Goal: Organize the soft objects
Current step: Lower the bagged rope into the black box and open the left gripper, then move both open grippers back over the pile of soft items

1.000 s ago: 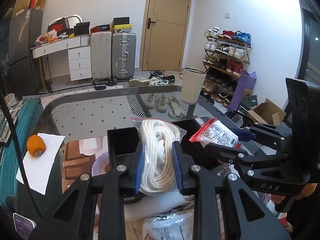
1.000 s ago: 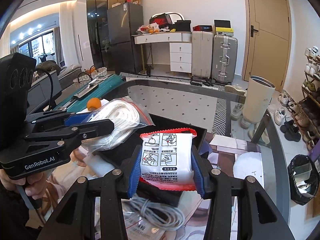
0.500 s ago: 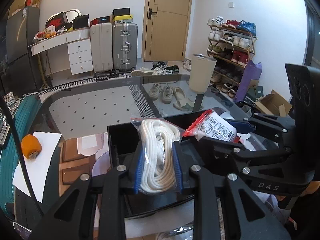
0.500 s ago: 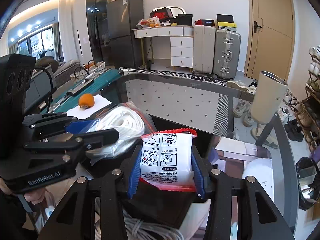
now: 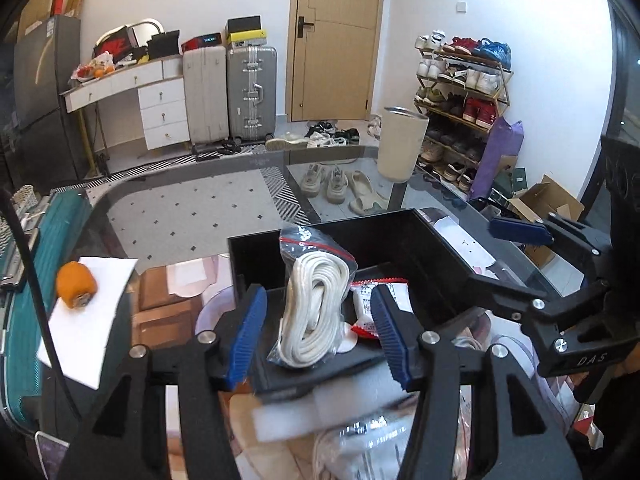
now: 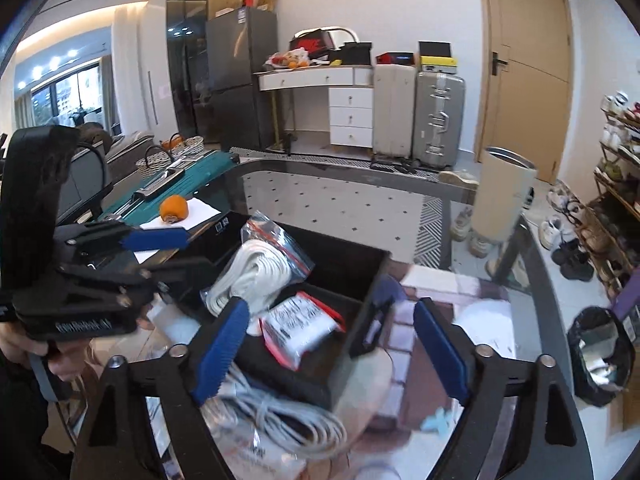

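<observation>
A clear bag of white rope (image 5: pixel 312 304) leans upright inside the black box (image 5: pixel 436 240); it also shows in the right wrist view (image 6: pixel 256 276). A white packet with red edges (image 5: pixel 366 312) lies beside it on the box floor, also in the right wrist view (image 6: pixel 300 326). My left gripper (image 5: pixel 318 338) is open and empty, its blue pads on either side of the rope bag without touching it. My right gripper (image 6: pixel 332 354) is open and empty above the box (image 6: pixel 352 264).
An orange roll (image 5: pixel 76 286) sits on white paper at the left. A coil of white cable (image 6: pixel 276 420) and plastic bags (image 5: pixel 360 448) lie in front of the box. White foam (image 5: pixel 320 408) lies by the box's near wall. The glass table's edge (image 6: pixel 552 264) runs at right.
Both grippers have opened and let go. The rope bag and the packet now rest inside the black box. Both grippers have drawn back a little.
</observation>
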A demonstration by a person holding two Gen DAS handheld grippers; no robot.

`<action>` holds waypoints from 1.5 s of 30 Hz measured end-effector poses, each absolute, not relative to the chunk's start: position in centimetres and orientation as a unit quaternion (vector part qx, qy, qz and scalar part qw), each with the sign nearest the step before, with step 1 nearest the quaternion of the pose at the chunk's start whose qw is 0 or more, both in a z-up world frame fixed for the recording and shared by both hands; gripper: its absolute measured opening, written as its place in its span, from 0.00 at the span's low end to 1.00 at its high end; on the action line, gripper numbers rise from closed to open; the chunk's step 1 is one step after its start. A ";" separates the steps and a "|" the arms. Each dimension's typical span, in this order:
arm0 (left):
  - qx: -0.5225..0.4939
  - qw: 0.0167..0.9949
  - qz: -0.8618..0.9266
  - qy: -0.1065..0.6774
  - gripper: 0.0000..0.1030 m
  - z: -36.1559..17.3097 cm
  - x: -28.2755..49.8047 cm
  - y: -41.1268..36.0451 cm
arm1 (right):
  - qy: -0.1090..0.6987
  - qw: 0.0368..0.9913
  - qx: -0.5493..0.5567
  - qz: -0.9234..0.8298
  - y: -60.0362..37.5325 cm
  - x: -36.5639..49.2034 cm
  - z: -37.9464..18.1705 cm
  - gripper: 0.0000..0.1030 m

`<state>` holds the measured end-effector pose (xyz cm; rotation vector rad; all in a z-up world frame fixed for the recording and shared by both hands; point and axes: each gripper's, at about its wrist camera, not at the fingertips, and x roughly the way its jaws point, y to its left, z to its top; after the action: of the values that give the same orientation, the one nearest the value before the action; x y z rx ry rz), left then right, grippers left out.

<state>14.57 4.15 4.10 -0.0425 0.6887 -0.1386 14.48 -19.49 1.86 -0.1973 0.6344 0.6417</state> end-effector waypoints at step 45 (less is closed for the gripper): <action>-0.041 0.913 -0.024 0.404 1.00 -1.2 1.4 2.3 | 0.353 0.879 -0.089 0.307 -22.3 5.9 -3.2 1.00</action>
<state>1.42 2.29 -1.20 -0.0835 0.8323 -0.0504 5.90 -22.29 -3.15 -0.1863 0.7367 0.6402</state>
